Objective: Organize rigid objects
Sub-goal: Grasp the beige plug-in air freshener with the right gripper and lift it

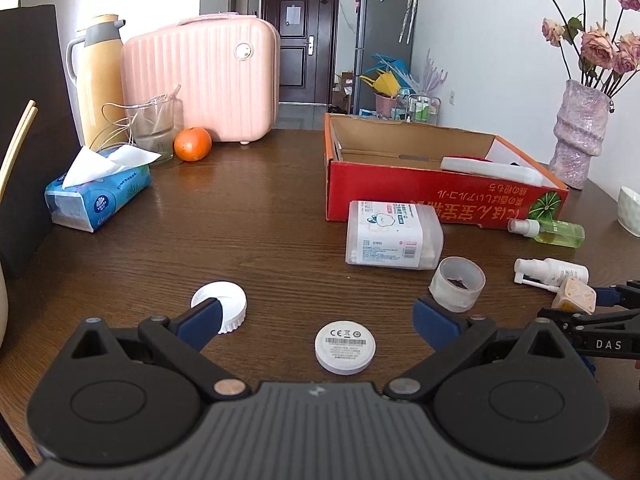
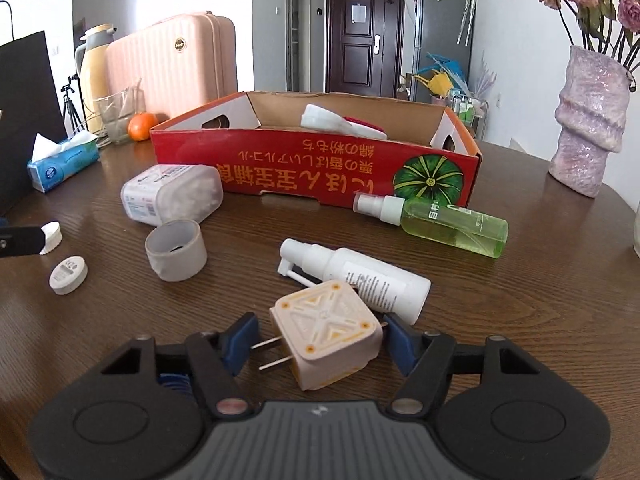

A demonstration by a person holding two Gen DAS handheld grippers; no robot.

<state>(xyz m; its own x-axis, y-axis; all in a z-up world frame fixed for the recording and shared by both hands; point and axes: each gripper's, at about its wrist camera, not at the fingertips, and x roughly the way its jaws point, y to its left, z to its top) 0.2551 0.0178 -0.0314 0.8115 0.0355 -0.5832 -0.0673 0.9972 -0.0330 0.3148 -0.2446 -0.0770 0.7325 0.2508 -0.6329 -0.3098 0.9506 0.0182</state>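
The plug adapter (image 2: 326,338) lies on the bench directly between the right gripper (image 2: 320,340) fingers, half closed, right pad seemingly touching, prongs pointing toward the left finger (image 2: 240,340); the left gripper (image 1: 320,324), wide and empty, is farther off.

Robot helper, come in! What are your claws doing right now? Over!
Left gripper open, empty, above the white disc. Right gripper around the plug, prongs by the left pad. White bottle touching it behind.
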